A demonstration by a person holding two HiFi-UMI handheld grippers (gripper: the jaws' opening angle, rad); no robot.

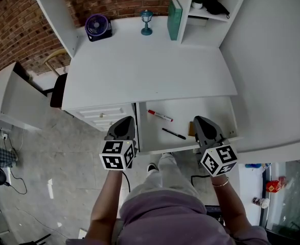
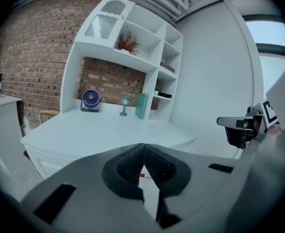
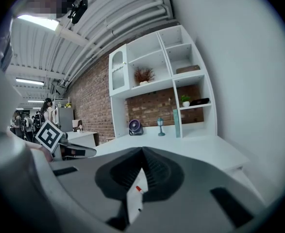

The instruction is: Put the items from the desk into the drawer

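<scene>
The white drawer (image 1: pixel 211 111) stands pulled out under the desk top (image 1: pixel 144 70). Inside it lie a red-capped marker (image 1: pixel 160 116), a black pen (image 1: pixel 174 133) and a small brown item (image 1: pixel 191 129). My left gripper (image 1: pixel 130 120) hovers at the drawer's front left corner, shut and empty; its tips meet in the left gripper view (image 2: pixel 143 147). At the drawer's front right my right gripper (image 1: pixel 197 120) is also shut on nothing (image 3: pixel 142 152). On the back of the desk stand a purple fan (image 1: pixel 97 26), a small blue lamp (image 1: pixel 146 22) and a green book (image 1: pixel 174 18).
White shelving (image 1: pixel 211 9) rises at the desk's back right. A stack of closed drawers (image 1: pixel 101 116) sits left of the open one. A dark chair (image 1: pixel 58 88) and a white side table (image 1: pixel 12 101) stand to the left. The person's legs are below the drawer front.
</scene>
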